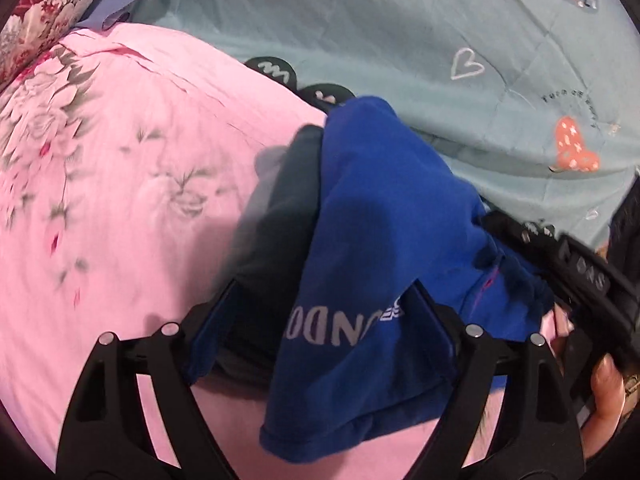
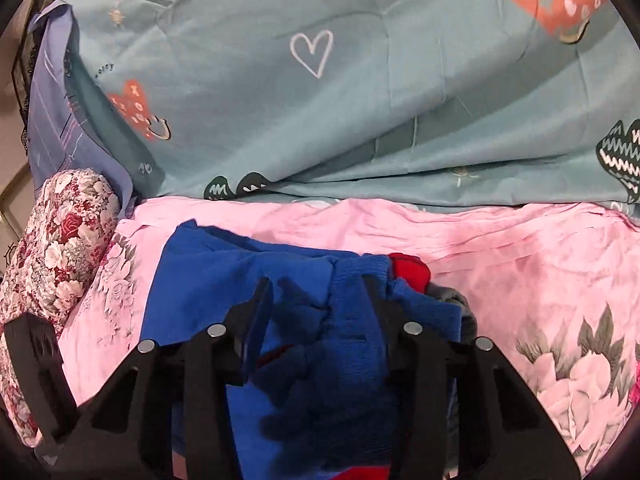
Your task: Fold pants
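Low over the pink sheet point(image 2: 520, 248), both grippers point(image 1: 324, 312) point(image 2: 316, 300) spread apart, astride bunched blue pants point(image 2: 224, 280).

A bed is seen, covered by a pink sheet point(image 2: 500, 252) printed with grey and red flowers. On the far part a grey-blue quilt point(image 2: 360, 92) with hearts is laid, its near edge resting on the pink sheet. At the left a red and white floral pillow point(image 2: 64, 240) is set on the sheet, with a lilac cloth point(image 2: 52, 120) beyond it. The blue pants point(image 2: 224, 276) are spread, bunched, on the pink sheet near the middle, just short of the quilt's edge.
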`<action>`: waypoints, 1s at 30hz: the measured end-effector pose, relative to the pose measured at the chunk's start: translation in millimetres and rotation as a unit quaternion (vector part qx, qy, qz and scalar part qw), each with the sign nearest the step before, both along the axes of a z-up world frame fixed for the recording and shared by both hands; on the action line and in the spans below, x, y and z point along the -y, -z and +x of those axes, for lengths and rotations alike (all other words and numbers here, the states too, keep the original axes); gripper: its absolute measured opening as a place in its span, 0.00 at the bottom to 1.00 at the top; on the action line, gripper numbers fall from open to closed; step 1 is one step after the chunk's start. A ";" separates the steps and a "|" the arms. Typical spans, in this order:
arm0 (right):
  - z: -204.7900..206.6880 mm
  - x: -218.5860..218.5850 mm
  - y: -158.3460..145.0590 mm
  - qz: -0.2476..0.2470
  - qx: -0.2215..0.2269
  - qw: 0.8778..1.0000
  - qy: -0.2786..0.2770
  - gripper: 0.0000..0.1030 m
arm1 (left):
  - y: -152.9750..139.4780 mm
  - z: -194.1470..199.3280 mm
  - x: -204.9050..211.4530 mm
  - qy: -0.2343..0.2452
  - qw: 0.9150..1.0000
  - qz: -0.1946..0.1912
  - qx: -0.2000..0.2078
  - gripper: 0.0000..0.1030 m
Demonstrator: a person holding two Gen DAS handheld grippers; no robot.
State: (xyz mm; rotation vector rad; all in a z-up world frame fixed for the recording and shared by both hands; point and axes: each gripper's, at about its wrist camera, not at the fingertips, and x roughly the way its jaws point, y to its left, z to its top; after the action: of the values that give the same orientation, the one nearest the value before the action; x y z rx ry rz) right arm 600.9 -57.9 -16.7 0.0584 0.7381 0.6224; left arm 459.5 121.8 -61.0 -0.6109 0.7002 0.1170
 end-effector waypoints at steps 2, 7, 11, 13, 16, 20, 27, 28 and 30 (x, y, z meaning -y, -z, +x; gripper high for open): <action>-4.3 3.4 -2.8 0.018 0.005 1.000 -0.003 0.47 | -4.0 4.0 -2.7 -0.017 1.000 0.011 -0.006 0.88; -59.7 55.3 -43.8 0.097 0.064 0.993 -0.003 0.57 | -30.3 -27.6 -5.3 -0.029 0.999 0.015 0.019 0.86; -127.9 98.1 -74.7 0.068 0.097 0.993 0.025 0.84 | -77.7 -101.8 1.4 -0.038 0.995 0.067 0.070 0.98; -172.9 114.4 -83.5 0.035 0.120 0.992 0.037 0.95 | -99.4 -139.9 11.0 -0.033 0.991 0.089 0.097 0.98; -241.0 135.8 -86.5 0.001 0.139 0.989 0.051 0.99 | -123.8 -199.5 28.9 -0.013 0.984 0.138 0.113 0.98; -323.5 160.3 -85.1 -0.015 0.133 0.989 0.060 0.99 | -140.9 -276.0 45.4 0.012 0.979 0.176 0.102 0.98; -437.7 177.7 -80.6 -0.022 0.164 0.984 0.060 0.99 | -149.7 -375.6 65.6 0.031 0.974 0.207 0.083 0.98; -450.3 178.2 -78.1 -0.013 0.165 0.985 0.059 0.99 | -149.5 -387.2 67.5 0.026 0.974 0.207 0.085 0.98; -466.4 178.2 -73.2 -0.002 0.163 0.985 0.057 0.99 | -148.2 -407.3 72.4 0.020 0.975 0.205 0.085 0.98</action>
State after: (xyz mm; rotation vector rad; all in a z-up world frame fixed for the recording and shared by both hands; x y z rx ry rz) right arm 134.5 -236.1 56.6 -0.0065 0.4167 0.5057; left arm 52.2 49.3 87.2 -0.2071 0.5020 0.1649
